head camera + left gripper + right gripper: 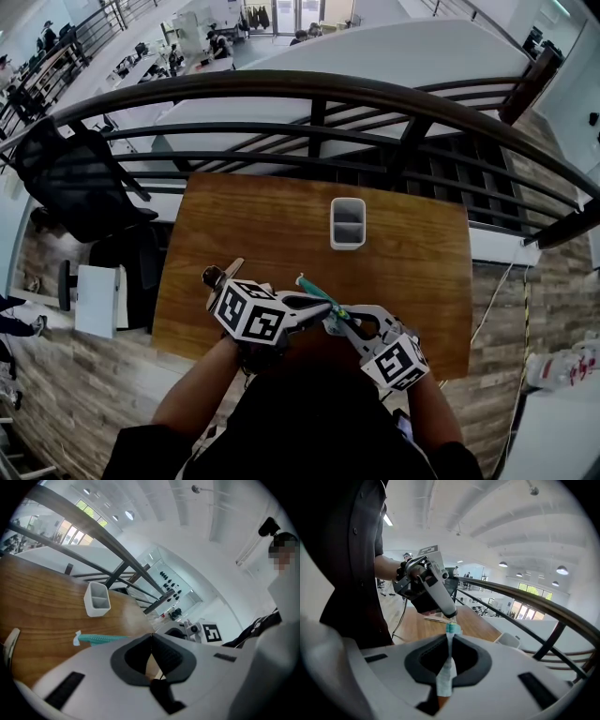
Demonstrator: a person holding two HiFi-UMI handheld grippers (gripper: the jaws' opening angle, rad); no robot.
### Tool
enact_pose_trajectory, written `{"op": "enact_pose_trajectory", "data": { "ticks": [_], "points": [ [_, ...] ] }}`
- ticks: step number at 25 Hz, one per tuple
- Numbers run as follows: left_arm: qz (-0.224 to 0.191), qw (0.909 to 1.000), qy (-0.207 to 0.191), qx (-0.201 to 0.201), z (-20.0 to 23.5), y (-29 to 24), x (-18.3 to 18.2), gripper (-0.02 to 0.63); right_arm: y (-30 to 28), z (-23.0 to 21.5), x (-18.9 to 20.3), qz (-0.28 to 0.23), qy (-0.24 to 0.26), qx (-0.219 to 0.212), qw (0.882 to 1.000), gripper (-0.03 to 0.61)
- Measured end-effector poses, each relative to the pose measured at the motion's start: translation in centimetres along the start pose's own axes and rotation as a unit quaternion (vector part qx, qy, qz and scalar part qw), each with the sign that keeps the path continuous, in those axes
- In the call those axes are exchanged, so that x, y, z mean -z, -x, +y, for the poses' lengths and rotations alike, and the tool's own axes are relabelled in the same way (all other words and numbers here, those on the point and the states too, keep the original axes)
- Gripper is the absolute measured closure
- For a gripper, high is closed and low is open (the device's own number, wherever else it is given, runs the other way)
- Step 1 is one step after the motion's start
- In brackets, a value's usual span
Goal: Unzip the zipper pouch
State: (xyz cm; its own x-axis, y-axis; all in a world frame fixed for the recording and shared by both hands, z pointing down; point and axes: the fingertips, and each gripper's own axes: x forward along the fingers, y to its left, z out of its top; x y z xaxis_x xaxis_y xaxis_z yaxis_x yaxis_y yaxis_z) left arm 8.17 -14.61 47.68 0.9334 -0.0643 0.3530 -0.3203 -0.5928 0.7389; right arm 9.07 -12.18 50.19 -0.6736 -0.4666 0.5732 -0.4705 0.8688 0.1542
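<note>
**Two grippers pinch a thin teal fabric zipper pouch over the wooden tabletop's near edge.**
The left gripper and right gripper meet tip to tip, tilted slightly down, each clamped shut on the pouch, which is held edge-on. A white two-slot holder stands well apart, near the far edge.

You hold the slim teal fabric zipper pouch above the wooden counter, white-tabbed far end free, near end pinched by left gripper and right gripper.
</note>
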Motion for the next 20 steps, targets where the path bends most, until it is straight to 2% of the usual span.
{"op": "enact_pose_trajectory", "data": {
  "ticks": [3, 6, 8, 12, 16, 20],
  "points": [
    [-0.003, 0.9998, -0.016, -0.013, -0.1, 0.2, -0.5, 0.6, 0.0, -0.2, -0.4, -0.003, 0.003, 0.005, 1.0, 0.575],
    [0.002, 0.997, -0.05, -0.059, 0.9, 0.5, -0.8, 0.601, 0.4, -0.3, -0.7, -0.008, 0.005, 0.009, 1.0, 0.577],
    [0.002, 0.9945, -0.064, -0.082, 1.7, 1.2, -0.9, 0.601, 1.0, -0.4, -0.9, -0.021, -0.012, 0.007, 1.0, 0.577],
    [-0.023, 0.9983, -0.026, -0.046, 0.9, 2.2, -1.7, 0.601, 1.9, -1.0, -1.4, -0.042, -0.035, 0.005, 0.998, 0.577],
    [-0.018, 0.9972, -0.03, -0.066, 1.6, 2.0, -1.2, 0.601, 1.3, -0.6, -1.2, -0.022, -0.004, 0.007, 1.0, 0.577],
    [-0.016, 0.9971, -0.034, -0.067, 2.0, 2.5, -1.1, 0.601, 1.1, -0.5, -1.4, -0.027, -0.009, 0.009, 1.0, 0.577]
  ]
}}
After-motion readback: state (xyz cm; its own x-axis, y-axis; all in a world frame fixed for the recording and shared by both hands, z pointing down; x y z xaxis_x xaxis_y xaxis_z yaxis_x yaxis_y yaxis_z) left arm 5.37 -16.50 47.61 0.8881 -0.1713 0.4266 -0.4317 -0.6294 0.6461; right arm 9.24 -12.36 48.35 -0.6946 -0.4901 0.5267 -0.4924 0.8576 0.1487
